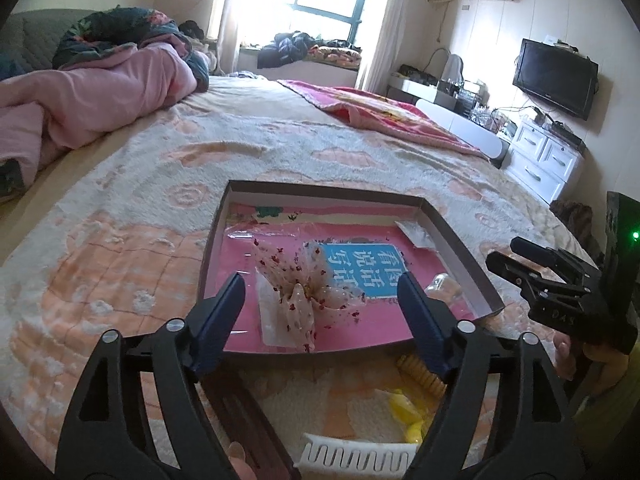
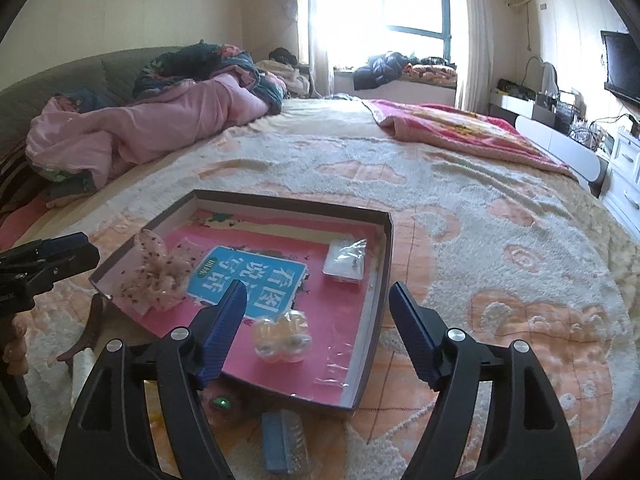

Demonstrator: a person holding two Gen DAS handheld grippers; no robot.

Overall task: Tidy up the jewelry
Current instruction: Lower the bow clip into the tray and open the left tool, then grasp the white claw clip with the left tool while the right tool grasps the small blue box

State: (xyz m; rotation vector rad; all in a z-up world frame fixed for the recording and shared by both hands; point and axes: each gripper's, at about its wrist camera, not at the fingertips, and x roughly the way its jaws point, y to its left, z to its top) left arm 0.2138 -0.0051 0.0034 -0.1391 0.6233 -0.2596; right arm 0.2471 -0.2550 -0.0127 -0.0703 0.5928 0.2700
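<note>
Both claws spread wide, gripping nothing: left gripper [image 1: 320, 288] poised above sheer speckled hair bow [image 1: 308, 296] inside shallow box [image 1: 460, 240], right gripper [image 2: 316, 300] above clear packet of beads [image 2: 280, 338]. Small plastic bag [image 2: 346, 260] near far corner. White comb [image 1: 360, 458] outside on blanket [image 1: 140, 216].

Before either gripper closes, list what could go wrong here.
The sheer bow is soft and may crumple or snag between the open left gripper. The shallow box rests on a plush blanket, so a push could tip it. The comb lies under the left gripper, easily bumped.
</note>
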